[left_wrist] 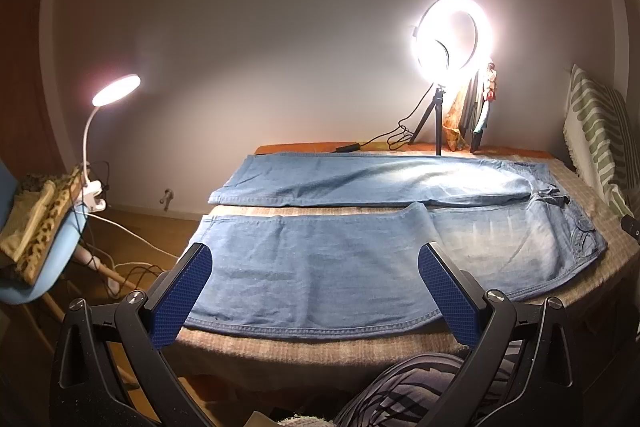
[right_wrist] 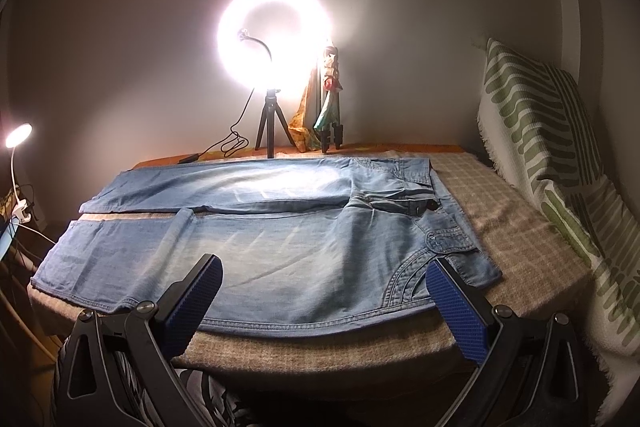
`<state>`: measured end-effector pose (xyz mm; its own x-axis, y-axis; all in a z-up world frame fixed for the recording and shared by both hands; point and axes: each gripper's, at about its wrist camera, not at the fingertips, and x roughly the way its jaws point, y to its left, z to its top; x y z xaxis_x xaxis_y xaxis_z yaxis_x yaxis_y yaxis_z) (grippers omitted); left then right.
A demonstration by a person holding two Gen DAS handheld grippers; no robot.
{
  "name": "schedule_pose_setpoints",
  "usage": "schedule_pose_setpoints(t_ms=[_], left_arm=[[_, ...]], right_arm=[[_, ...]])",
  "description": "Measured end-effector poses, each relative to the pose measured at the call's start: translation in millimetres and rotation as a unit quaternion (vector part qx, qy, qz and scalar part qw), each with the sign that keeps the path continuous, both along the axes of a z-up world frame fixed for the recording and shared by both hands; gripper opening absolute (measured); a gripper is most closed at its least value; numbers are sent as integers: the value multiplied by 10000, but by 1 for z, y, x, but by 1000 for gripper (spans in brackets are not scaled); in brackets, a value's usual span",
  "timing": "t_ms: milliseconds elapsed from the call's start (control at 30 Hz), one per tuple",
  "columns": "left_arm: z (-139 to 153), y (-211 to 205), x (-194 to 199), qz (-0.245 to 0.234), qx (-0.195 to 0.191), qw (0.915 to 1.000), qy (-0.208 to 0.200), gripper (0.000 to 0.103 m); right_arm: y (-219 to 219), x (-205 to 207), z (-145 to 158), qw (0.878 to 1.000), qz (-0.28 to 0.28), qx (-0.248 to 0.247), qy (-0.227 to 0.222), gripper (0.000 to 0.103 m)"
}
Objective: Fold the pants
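The room is dim and warm-toned, lit mainly by a ring light (left_wrist: pixel 454 33) (right_wrist: pixel 274 35) that blows out to pure white, with a halo spilling onto the wall behind it. Just below it, a bright patch falls across the pants (left_wrist: pixel 400 179) (right_wrist: pixel 288 183). Far to its left, a small gooseneck lamp (left_wrist: pixel 116 90) (right_wrist: pixel 19 135) glows (also overexposed). Away from the ring light, the frame corners sink into black, and straight lines bow strongly from fisheye distortion. Focus is soft throughout.

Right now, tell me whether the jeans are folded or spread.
Spread: the jeans lie flat, both legs apart side by side.
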<state>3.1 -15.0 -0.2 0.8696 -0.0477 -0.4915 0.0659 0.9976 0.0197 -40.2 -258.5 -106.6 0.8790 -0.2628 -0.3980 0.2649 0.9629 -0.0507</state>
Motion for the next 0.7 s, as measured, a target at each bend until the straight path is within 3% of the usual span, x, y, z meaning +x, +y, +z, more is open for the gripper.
schedule_pose_setpoints(t_ms=[333, 533, 700], left_arm=[[3, 1, 11, -52, 162, 9998, 35, 103], [-9, 15, 34, -160, 105, 9989, 418, 103], [-19, 28, 62, -194, 117, 9976, 651, 103]], right_arm=[[2, 12, 13, 9999, 124, -82, -35, 103], [5, 31, 23, 9993, 360, -128, -42, 103], [2, 67, 38, 9963, 865, -1, 6, 103]])
